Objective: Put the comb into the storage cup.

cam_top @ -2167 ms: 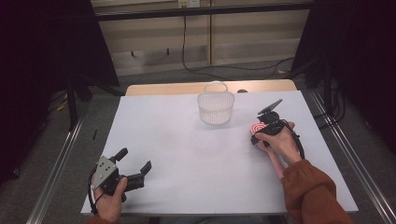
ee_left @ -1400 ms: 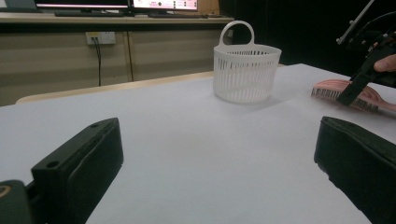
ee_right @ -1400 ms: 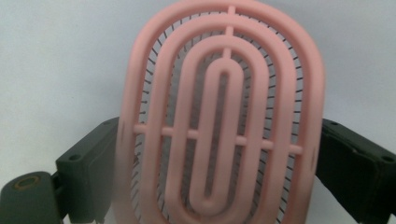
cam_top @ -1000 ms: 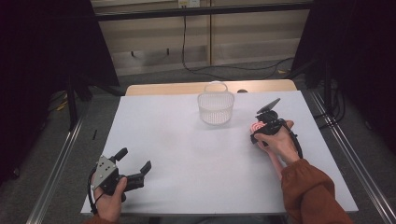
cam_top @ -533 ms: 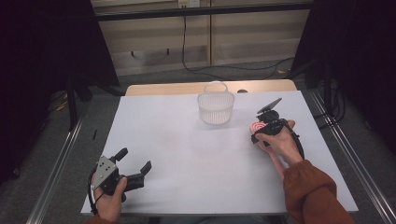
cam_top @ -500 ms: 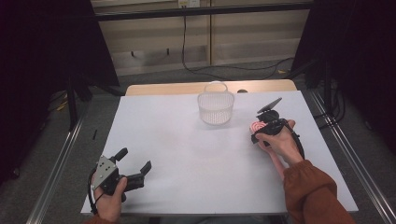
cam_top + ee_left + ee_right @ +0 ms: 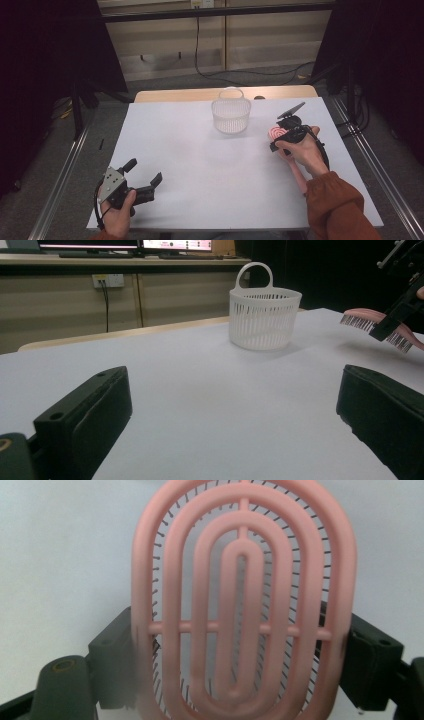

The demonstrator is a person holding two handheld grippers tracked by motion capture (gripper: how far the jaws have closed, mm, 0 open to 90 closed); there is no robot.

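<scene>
My right gripper point(image 7: 281, 134) is clamped on a pink hairbrush head point(image 7: 243, 600), one black jaw pressing each long side of it. The brush is an oval of pink plastic, made of nested oval ribs with open slots between them, one thin crossbar running across at about mid-height. Fine dark bristles show through the slots and fringe the outer rim. In the left gripper view the same brush point(image 7: 377, 326) looks like a thin pink slab with a row of short dark bristles hanging beneath it, held just above the counter.

From the high view, the brush point(image 7: 276, 132) sits at about 3 o'clock on the white counter point(image 7: 210, 165), near its right edge. A white slatted basket point(image 7: 231, 114) with an upright loop handle stands at 12 o'clock, to the left of the brush and apart from it.

My left gripper point(image 7: 145, 177) rests at about 7 o'clock near the front edge, its jaws spread wide with only bare counter between them. My right sleeve point(image 7: 340, 207) is rust orange.
</scene>
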